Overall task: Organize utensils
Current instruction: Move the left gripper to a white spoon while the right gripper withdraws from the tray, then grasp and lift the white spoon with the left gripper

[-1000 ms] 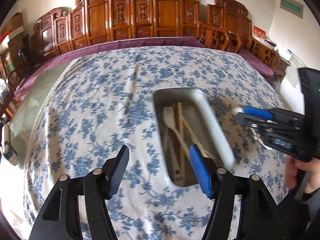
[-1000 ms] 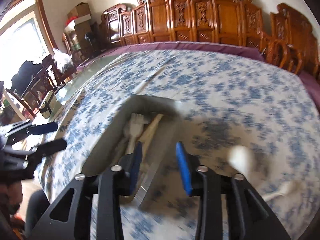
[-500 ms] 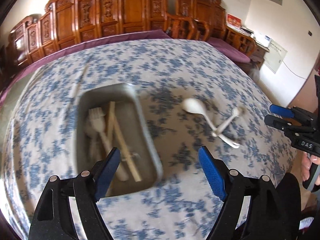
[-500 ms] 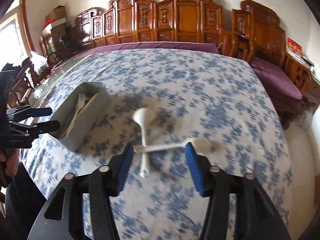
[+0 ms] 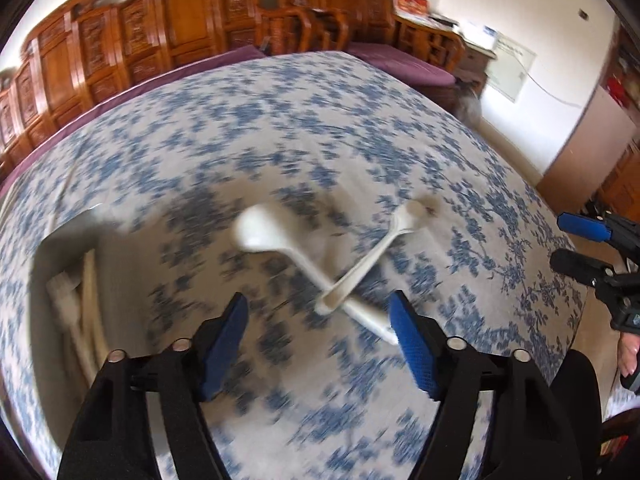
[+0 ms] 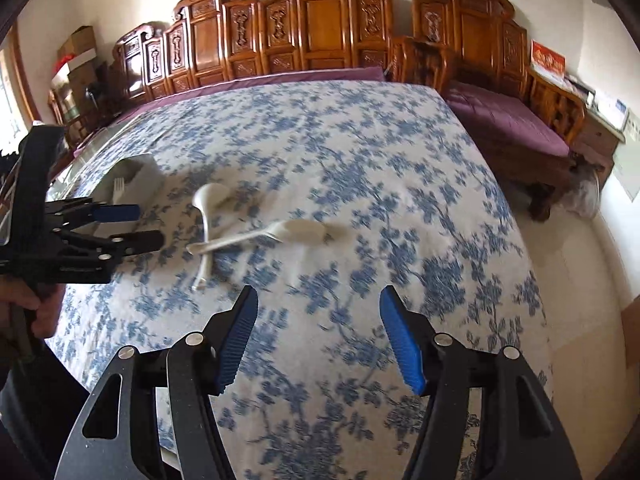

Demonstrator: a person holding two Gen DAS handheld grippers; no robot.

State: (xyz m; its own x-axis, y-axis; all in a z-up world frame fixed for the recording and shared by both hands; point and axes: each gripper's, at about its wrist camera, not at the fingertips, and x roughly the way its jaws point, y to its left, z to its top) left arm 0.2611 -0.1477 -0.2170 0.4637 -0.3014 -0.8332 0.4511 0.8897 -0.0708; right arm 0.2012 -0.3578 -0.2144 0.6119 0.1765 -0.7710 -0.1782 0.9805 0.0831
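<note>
Two white spoons point(image 6: 212, 216) point(image 6: 288, 232) lay crossed on the worktop point(image 6: 360, 152), just right of the tray point(image 6: 132, 172); my left claw point(image 5: 320, 324) and right claw point(image 6: 316, 336) both gaped wide, holding nothing

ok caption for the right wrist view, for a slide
Open right gripper faces two crossed white spoons on floral tablecloth; tray at left.

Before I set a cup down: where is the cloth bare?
Bare: the far tablecloth toward the chairs, and the right side past the crossed spoons. Crowded: the left, between spoons, tray and left tongs.
</note>
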